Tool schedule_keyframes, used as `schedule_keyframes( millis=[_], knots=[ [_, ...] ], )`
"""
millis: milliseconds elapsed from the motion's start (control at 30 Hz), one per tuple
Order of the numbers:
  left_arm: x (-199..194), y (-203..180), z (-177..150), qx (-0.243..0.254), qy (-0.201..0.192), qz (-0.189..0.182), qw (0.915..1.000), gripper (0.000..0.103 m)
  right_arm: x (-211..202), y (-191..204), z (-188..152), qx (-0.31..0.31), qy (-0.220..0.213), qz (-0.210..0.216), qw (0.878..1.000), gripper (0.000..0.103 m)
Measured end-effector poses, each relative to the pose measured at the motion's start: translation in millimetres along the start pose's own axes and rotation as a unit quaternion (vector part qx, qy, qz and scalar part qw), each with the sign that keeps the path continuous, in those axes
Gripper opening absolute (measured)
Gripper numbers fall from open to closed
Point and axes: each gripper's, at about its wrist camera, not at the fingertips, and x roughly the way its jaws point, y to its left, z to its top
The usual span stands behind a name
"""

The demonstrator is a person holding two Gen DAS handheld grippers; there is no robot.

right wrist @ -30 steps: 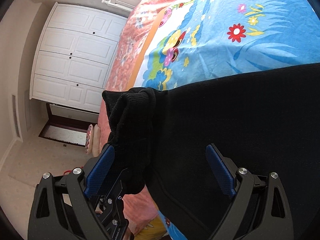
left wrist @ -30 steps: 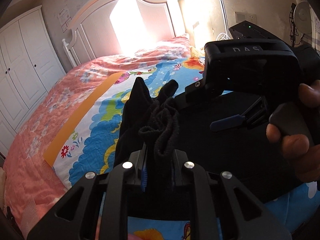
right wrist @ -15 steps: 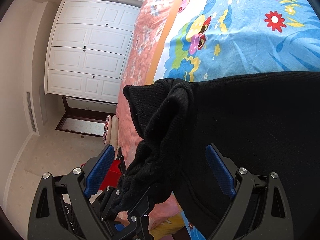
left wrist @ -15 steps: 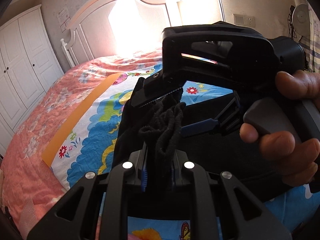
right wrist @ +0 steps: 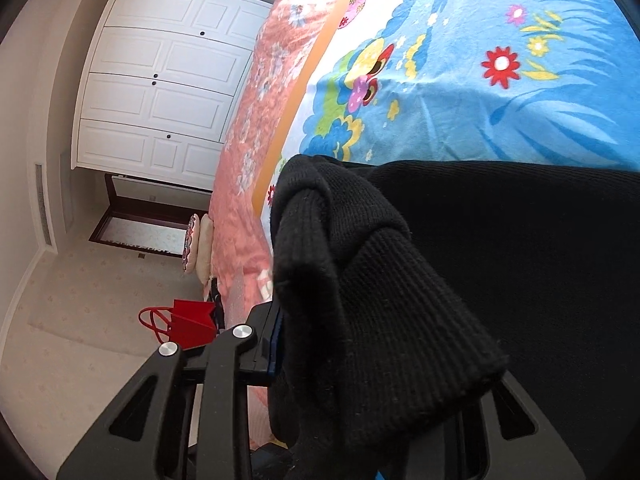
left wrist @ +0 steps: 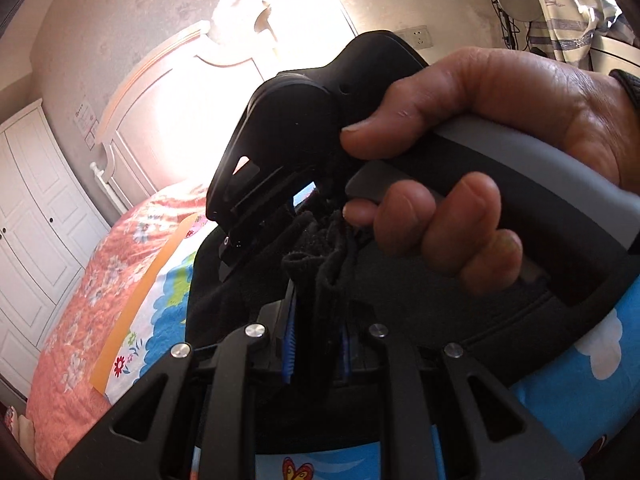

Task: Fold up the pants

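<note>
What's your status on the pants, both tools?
Left tool shut on black pants cuff. Right tool jaws just closed in, bunched cuff between them. Rest of pants lies on bed. Nothing in the way.

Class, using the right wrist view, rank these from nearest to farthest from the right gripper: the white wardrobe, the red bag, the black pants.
1. Black pants: bunched in the right gripper.
2. Red bag: on the floor, left, beside the bed.
3. White wardrobe: against the far wall, upper left.
</note>
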Motion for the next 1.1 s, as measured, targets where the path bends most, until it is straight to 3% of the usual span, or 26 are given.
schedule_keyframes(
  millis=[167, 433, 633, 700, 800, 833, 933, 1000, 1100],
  knots=[
    [-10, -52, 19, 0.024, -0.042, -0.017, 0.9987, 0.016, -66, -17, -28, -0.024, -0.047, -0.039, 0.998, 0.029],
    [-7, -129, 54, 0.064, -0.083, -0.065, 0.9924, 0.016, -160, -70, -58, 0.015, -0.111, -0.076, 0.991, 0.028],
    [-1, -160, 54, 0.093, -0.074, -0.086, 0.9892, 0.018, -180, -103, -80, 0.042, -0.116, -0.081, 0.989, 0.028],
    [3, -166, 51, 0.094, -0.062, -0.098, 0.9887, 0.028, -176, -114, -81, 0.050, -0.111, -0.081, 0.989, 0.028],
    [-2, -153, 45, 0.066, -0.060, -0.122, 0.9885, 0.056, -175, -124, -82, 0.062, -0.105, -0.079, 0.989, 0.029],
    [-6, -144, 41, 0.052, -0.061, -0.130, 0.9883, 0.060, -175, -124, -82, 0.064, -0.105, -0.073, 0.990, 0.032],
    [-14, -107, 19, 0.011, -0.056, -0.113, 0.9919, 0.065, -178, -127, -82, 0.066, -0.104, -0.077, 0.989, 0.037],
    [-21, -74, -1, -0.013, -0.043, -0.082, 0.9956, 0.067, -179, -125, -81, 0.068, -0.108, -0.076, 0.989, 0.038],
    [-19, -26, -33, -0.004, -0.023, -0.022, 0.9995, 0.070, -180, -127, -83, 0.065, -0.109, -0.079, 0.989, 0.038]
  ],
)
